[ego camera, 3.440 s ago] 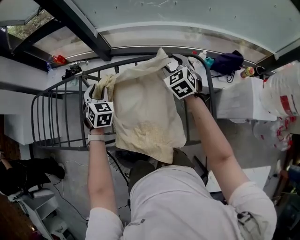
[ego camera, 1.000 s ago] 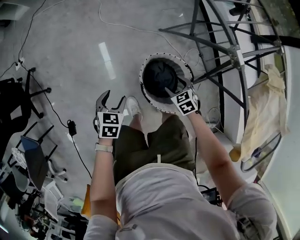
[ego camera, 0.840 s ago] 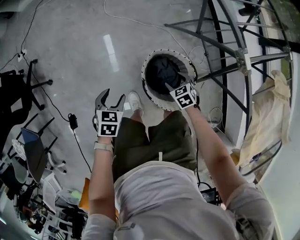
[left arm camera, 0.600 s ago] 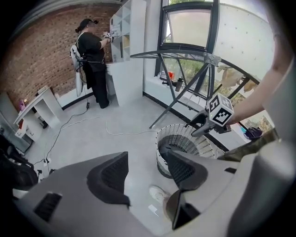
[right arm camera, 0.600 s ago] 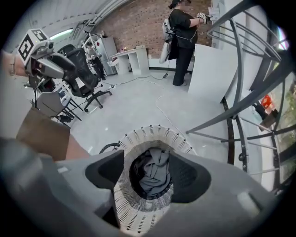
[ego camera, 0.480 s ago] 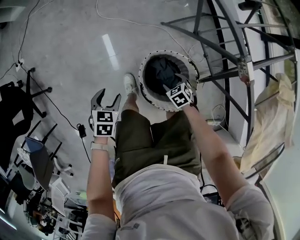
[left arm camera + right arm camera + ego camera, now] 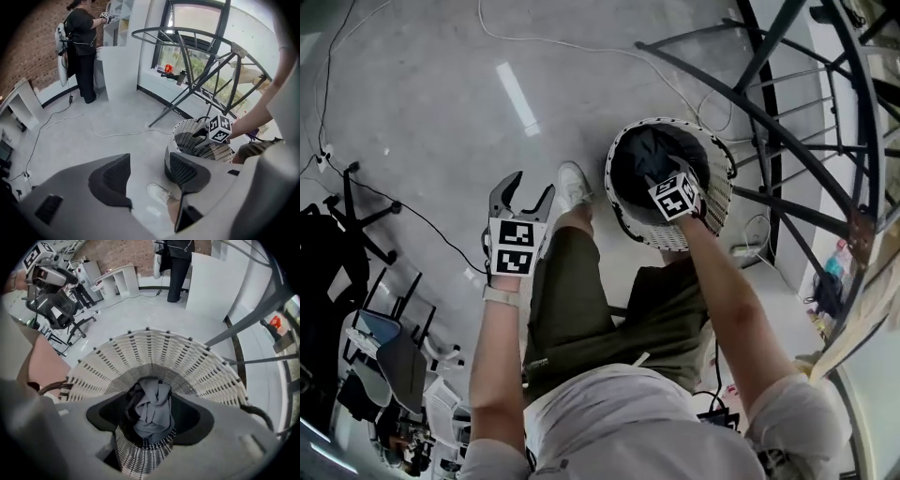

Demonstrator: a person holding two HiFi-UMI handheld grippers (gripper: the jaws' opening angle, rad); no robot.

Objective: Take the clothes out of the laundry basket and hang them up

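Right gripper (image 7: 667, 180) is down inside the mouth of the laundry basket (image 7: 715, 208), jaws spread wide and not closed on anything. A bunched grey garment (image 7: 149, 414) sits straight ahead of it, framed in the gap between the jaws, with darker cloth just to the left of it in the basket bottom. Contact not certain; reads as a reach, no grip made. Left gripper (image 7: 529, 191) hangs well off to the left of the basket and above the floor, jaws apart and empty, only bare concrete and the person's shoe (image 7: 160, 192) beyond them. Drying rack (image 7: 197, 51) stands behind the basket, a pale cloth (image 7: 248, 74) draped on its far end, so at least one piece looks hung. Left to do, by my reading: clamp the grey garment, lift it clear, carry it to the rack, then the dark items.
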